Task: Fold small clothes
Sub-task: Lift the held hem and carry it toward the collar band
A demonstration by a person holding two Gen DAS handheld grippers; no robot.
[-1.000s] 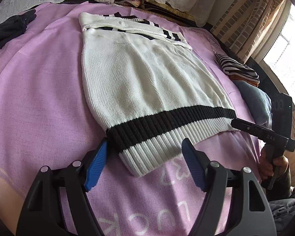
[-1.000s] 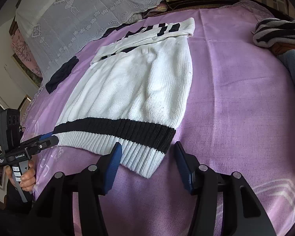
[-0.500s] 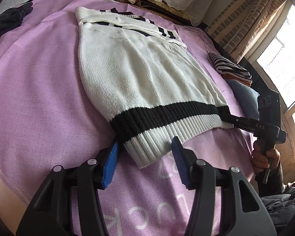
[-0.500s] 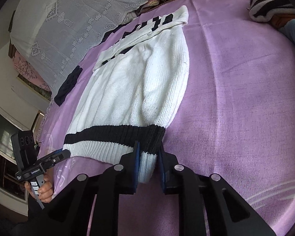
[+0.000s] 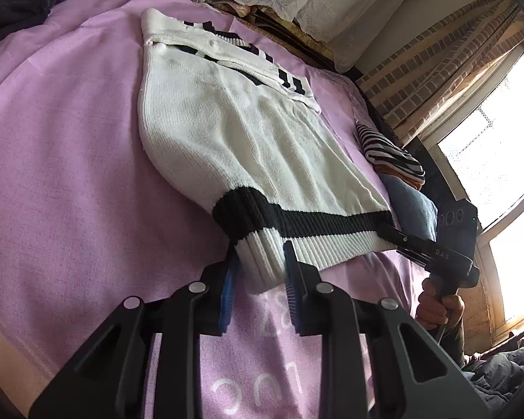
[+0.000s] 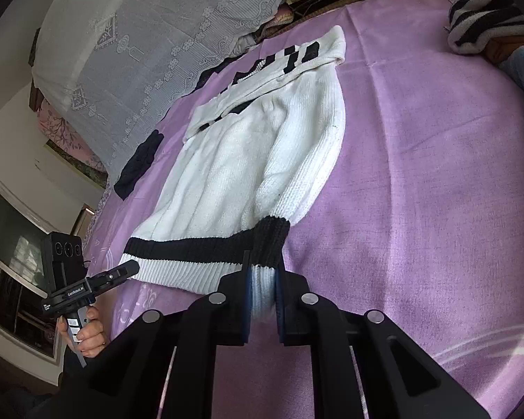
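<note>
So there's a white knit sweater (image 5: 248,153) with a black band near the hem, lying mostly flat on a bed covered with a purple blanket (image 5: 70,174). The left gripper (image 5: 258,279) has its jaws closing on one bottom corner of the hem, and the ribbed white edge is bunched up between the blue pads. The right gripper (image 6: 262,296) has the other bottom corner, jaws squeezed nearly together on the fabric, so that corner is pinched tight. Both hem corners are lifted a bit off the blanket while the collar end sits flat further up the bed. A dark piece of clothing (image 6: 139,164) lies off beside the sweater near a lace cover (image 6: 150,35), and a striped folded item (image 5: 391,153) sits on the window side.
</note>
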